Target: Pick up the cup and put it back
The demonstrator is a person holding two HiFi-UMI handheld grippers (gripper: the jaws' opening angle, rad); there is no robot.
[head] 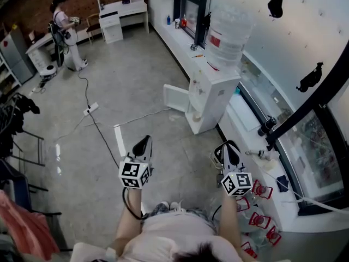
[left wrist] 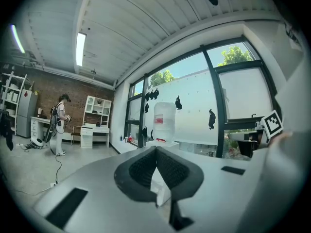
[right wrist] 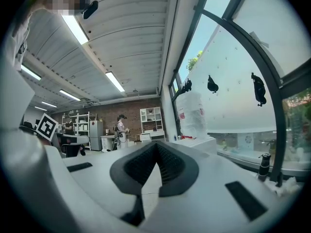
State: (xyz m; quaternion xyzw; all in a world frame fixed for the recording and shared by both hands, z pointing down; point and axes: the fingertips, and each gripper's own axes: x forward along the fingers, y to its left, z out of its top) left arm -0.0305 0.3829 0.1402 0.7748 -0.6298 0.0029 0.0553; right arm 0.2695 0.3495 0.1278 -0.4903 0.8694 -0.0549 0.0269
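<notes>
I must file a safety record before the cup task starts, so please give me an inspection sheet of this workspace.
Surface: grey floor; white sill along the window.
Job's things: cup cannot be made out; water dispenser stands ahead.
Clutter: red-labelled bottles on the sill.
Grippers: left gripper shut, empty; right gripper shut, empty; both level.
Cables: black cable and power strip on the floor.
Surroundings: another person near a white desk, far off.

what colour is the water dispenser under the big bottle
The water dispenser is white, best seen in the head view.
</notes>
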